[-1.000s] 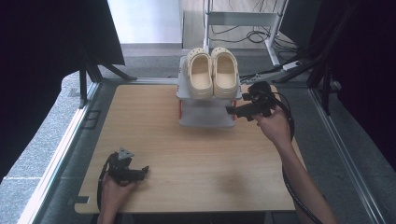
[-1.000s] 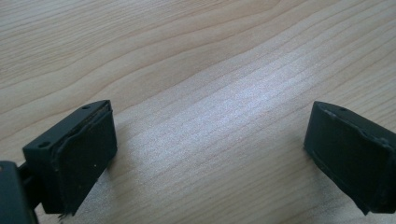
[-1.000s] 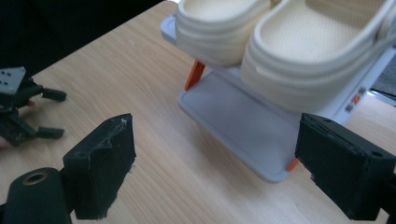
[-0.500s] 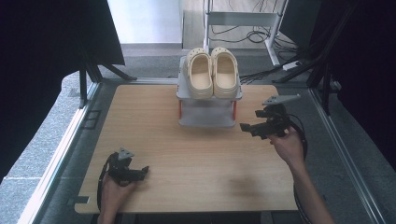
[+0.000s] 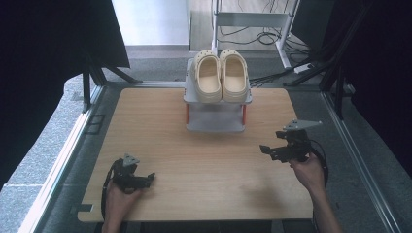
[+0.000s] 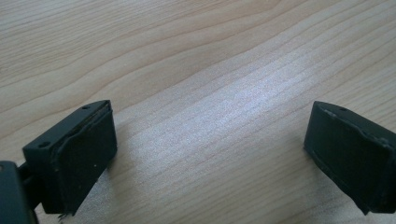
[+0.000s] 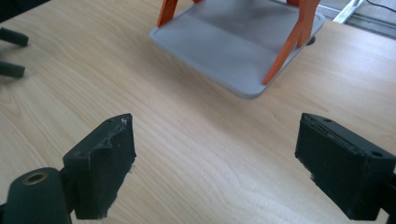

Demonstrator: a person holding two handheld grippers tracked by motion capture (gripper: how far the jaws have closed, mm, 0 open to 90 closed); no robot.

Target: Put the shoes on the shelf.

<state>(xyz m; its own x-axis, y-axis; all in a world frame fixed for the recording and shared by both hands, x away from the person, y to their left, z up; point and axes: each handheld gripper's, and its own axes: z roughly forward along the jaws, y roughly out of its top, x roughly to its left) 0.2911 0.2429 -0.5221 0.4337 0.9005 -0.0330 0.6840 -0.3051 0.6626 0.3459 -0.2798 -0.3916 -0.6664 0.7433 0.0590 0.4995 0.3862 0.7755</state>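
Note:
A pair of cream clogs (image 5: 221, 75) sits side by side on the top shelf of a small grey rack (image 5: 215, 122) with orange legs, at the far middle of the wooden table (image 5: 204, 179). My right gripper (image 5: 266, 150) hovers low over the table's right side, in front of and right of the rack, open and empty. Its own view looks past wide black jaws at the rack's lower shelf (image 7: 233, 44). Near the front left edge my left gripper (image 5: 149, 178) rests low on the table, jaws wide open over bare wood (image 6: 210, 121).
Dark curtains hang at both sides. A metal frame (image 5: 73, 145) runs along the table's edges. Behind the table stand a grey stand (image 5: 252, 19) and loose cables (image 5: 272, 77) on the floor. The other gripper's jaws (image 7: 11, 51) appear at the left edge of the right gripper view.
My right gripper has drawn back from beside the rack toward the near right of the table and come down lower, still open. The left gripper has stayed put.

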